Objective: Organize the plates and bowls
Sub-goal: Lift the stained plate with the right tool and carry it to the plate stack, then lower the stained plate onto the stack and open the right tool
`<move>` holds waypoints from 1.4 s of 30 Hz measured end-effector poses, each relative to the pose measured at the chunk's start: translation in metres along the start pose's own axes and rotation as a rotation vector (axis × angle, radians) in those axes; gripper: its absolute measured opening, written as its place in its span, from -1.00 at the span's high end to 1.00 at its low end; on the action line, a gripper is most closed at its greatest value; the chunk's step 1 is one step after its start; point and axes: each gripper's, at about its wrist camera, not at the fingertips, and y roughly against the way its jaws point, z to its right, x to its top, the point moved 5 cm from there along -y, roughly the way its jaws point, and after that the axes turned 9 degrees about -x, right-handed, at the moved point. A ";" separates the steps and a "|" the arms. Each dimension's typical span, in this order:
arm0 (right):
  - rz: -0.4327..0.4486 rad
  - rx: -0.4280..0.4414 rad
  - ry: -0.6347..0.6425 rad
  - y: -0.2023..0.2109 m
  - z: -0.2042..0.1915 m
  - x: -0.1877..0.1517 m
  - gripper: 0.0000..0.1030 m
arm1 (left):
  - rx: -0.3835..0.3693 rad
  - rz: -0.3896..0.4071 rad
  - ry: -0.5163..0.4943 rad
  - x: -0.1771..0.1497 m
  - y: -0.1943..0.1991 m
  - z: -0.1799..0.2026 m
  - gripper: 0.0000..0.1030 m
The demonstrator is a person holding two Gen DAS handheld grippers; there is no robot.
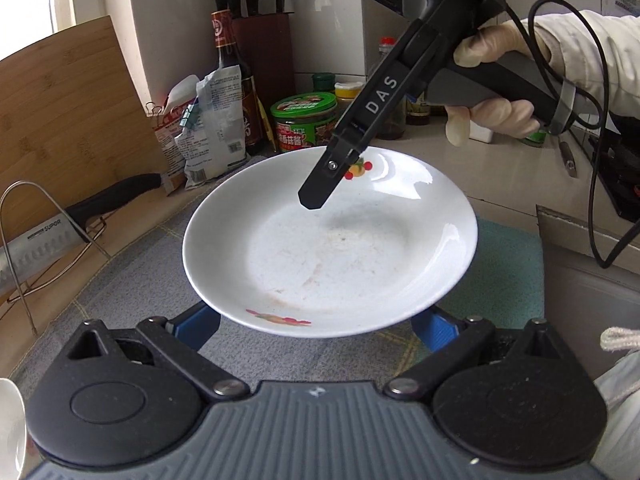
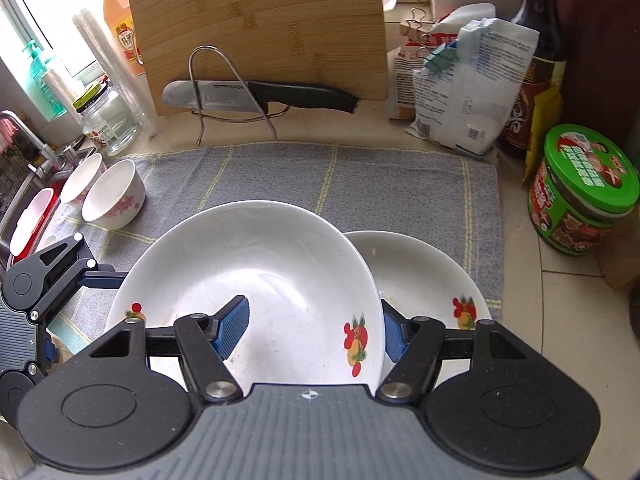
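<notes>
Right claw (image 2: pixel 312 314) grasps one of two plates (image 2: pixel 256 264); left claw (image 1: pixel 314 322) grip unclear; two bowls (image 2: pixel 114 194) nearby.

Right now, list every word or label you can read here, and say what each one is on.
"DAS": on the right gripper, along its black arm.
"SUPOR": on the knife blade, in the wire rack.
Too small or blurred to read: print on the green-lidded jar, the clipped bags, the dark sauce bottle and the glass jar.
</notes>
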 end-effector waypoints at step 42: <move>-0.055 -0.105 -0.071 -0.012 0.055 -0.022 -0.50 | -0.097 -0.075 0.002 0.010 -0.060 -0.006 -0.95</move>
